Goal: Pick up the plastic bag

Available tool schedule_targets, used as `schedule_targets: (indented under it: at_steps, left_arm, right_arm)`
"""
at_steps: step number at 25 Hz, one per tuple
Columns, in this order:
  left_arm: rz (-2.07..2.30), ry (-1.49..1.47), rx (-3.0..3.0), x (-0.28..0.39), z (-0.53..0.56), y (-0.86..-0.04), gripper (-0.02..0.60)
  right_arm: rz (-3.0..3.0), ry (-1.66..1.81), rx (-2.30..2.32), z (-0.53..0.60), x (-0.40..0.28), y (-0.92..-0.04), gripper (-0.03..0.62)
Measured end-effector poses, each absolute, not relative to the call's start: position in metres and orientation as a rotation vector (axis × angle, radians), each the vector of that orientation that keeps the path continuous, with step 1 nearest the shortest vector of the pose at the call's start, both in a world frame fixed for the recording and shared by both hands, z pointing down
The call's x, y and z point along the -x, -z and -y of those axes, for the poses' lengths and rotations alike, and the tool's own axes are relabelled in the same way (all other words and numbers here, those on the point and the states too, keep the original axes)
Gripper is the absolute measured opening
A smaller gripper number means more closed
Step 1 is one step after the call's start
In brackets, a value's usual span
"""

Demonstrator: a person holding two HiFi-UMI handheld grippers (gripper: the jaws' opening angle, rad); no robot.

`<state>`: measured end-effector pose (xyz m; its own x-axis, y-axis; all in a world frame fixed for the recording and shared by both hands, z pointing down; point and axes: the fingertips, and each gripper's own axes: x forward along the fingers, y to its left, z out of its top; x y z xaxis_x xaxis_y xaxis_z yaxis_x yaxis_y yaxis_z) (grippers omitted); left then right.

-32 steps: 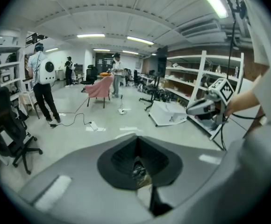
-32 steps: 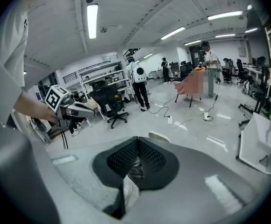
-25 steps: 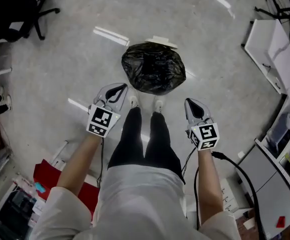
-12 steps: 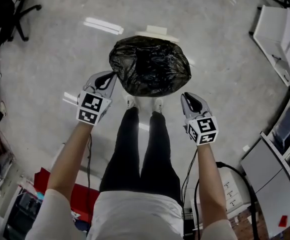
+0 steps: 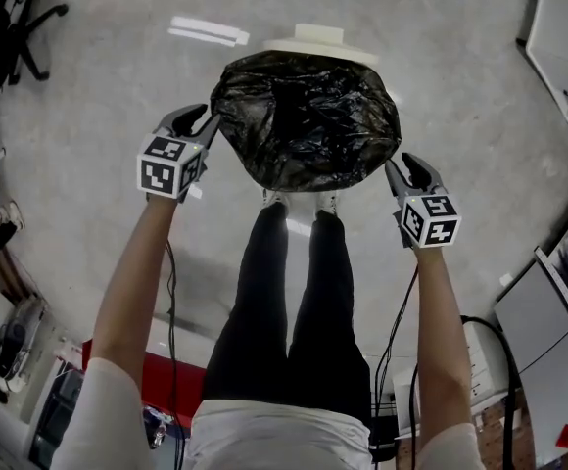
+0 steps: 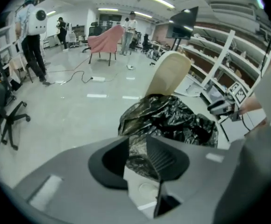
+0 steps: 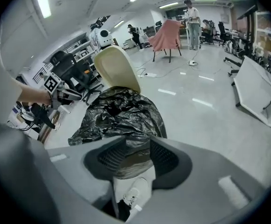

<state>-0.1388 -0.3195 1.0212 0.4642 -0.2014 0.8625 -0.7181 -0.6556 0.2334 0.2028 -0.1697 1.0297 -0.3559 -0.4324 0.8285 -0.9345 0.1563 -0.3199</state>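
A crumpled black plastic bag [image 5: 304, 116] bulges up in front of the person's shoes, with a cream lid [image 5: 318, 39] upright behind it. My left gripper [image 5: 204, 125] is at the bag's left edge and my right gripper [image 5: 400, 167] at its right edge. In the left gripper view, bag film [image 6: 173, 118] lies in the gap of the left gripper [image 6: 138, 155], whose jaws are opening. In the right gripper view the bag [image 7: 121, 113] likewise bulges into the right gripper [image 7: 131, 160], also opening. The pads do not visibly press the film.
Grey polished floor [image 5: 98, 96] all around. A black office chair [image 5: 10, 18] stands far left and white desks [image 5: 563, 47] far right. A red box [image 5: 162, 380] and cables lie behind the person. Several people and a pink-draped chair [image 6: 106, 38] stand far off.
Both grippers have moved forward from beside the legs to the bag's two sides. The bag now looms larger and closer. Both pairs of jaws have parted around its film.
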Motion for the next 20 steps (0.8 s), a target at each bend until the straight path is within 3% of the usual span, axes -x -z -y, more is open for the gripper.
schedule_targets:
  at_steps: [3,8,13,15,18,20]
  left_arm:
    - [0.756,-1.115,-2.036,0.150,0.323,-1.047,0.162]
    - [0.617,-1.094,-1.934,0.156,0.315,-1.083,0.289]
    - [0.475,-1.073,-1.894,0.147,0.307,-1.107,0.314]
    - [0.484,-1.081,-1.889,0.145,0.307,-1.119,0.298]
    - [0.493,-1.059,-1.886,0.137,0.303,-1.127,0.219]
    - [0.487,-1.069,-1.894,0.133,0.297,-1.129,0.171]
  right_arm:
    - [1.830,-1.244,-1.323,0.170,-0.214,-1.057,0.216]
    - [1.820,-1.451,-1.348,0.170,-0.224,-1.096,0.344]
    - [1.852,-1.733,-1.292,0.174,-0.219,-1.125,0.434]
    - [1.899,-1.835,-1.209,0.174,-0.204,-1.132,0.436]
    - [1.985,-1.950,-1.055,0.173,-0.172,-1.130,0.418]
    - [2.025,-1.928,-1.011,0.175,-0.157,-1.127,0.310]
